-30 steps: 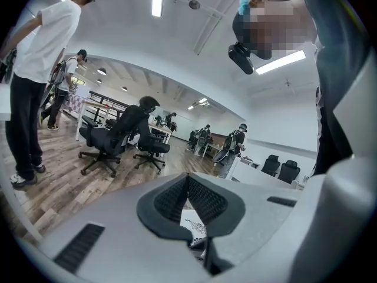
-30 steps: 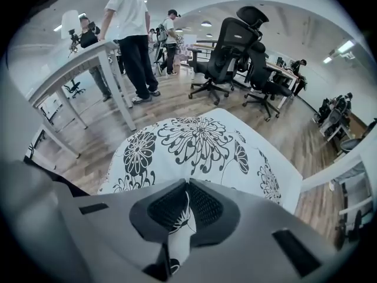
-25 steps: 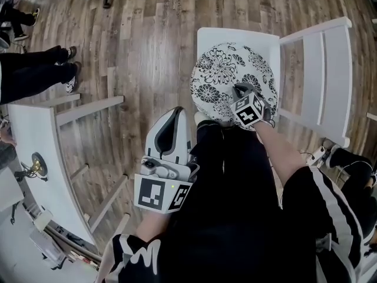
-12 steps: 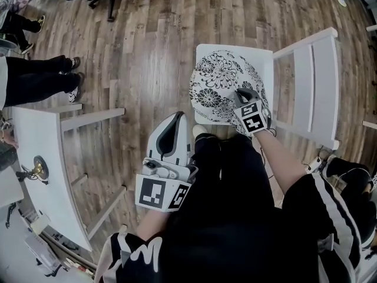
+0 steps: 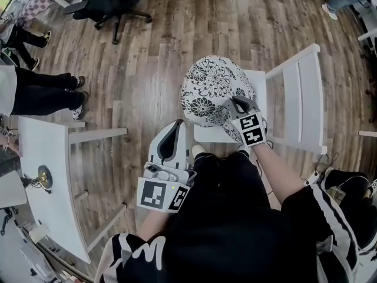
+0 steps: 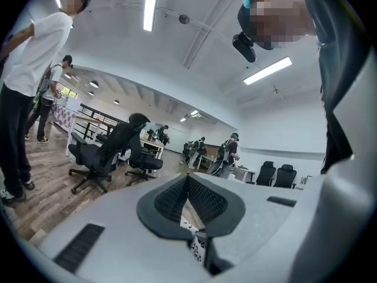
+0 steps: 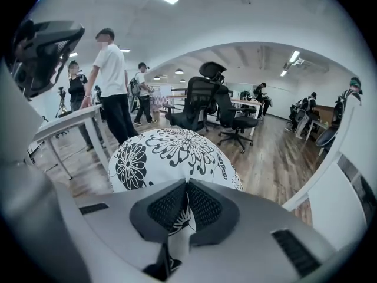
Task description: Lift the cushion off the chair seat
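Cool, even light from ceiling strip lamps fills the office, bright and almost shadowless. In the head view the wooden floor carries a pale sheen at 11 o'clock, and fisheye distortion bends its planks toward the rim. Both gripper views sit inside a black circular vignette, with the lamps burnt out to white near 12 o'clock. The grey shells of the left gripper and right gripper lie soft at 6 o'clock. The cushion print reads crisp.
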